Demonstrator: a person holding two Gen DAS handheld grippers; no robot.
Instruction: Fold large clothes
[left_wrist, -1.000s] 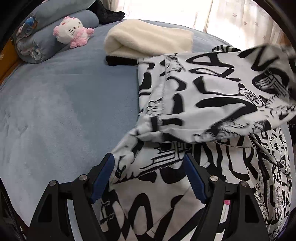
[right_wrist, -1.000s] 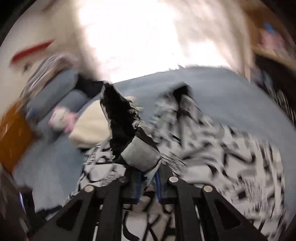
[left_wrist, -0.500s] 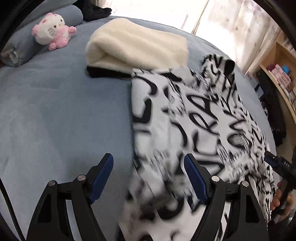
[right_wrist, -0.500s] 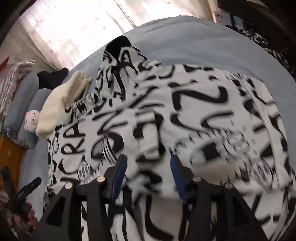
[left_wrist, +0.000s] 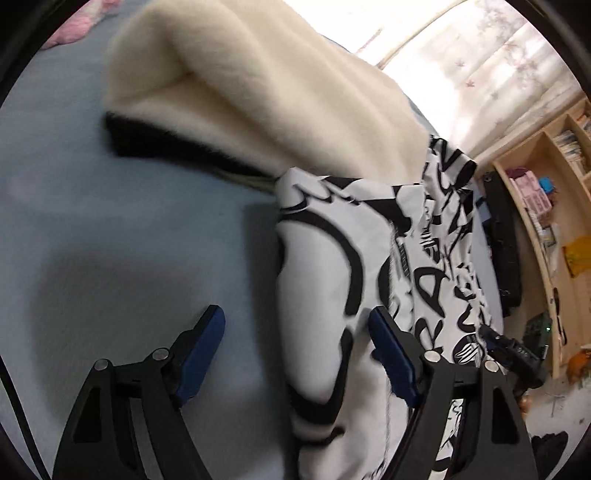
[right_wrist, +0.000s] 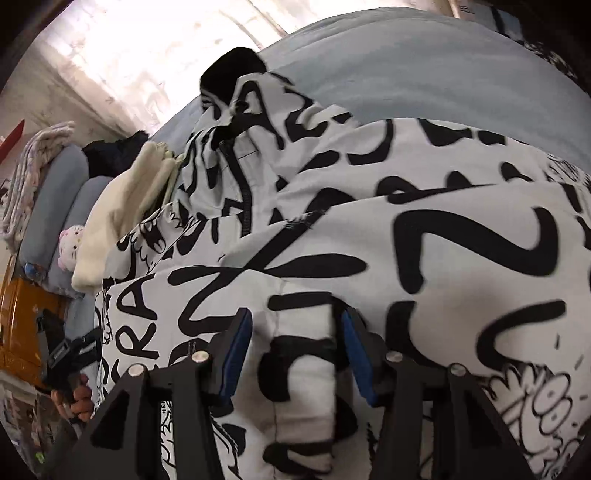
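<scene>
Left gripper (left_wrist: 295, 354) is held low over the blue bed (left_wrist: 110, 240), jaws apart, the printed garment (left_wrist: 332, 277) edge lying between them ungripped | right gripper (right_wrist: 295, 347) is spread wide over the same garment (right_wrist: 406, 240) | cream blanket (left_wrist: 258, 92) is blurred, garment's far end cut off.

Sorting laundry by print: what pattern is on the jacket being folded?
White with bold black graffiti-style lettering and cartoon doodles on the jacket; clearest in the right wrist view.
</scene>
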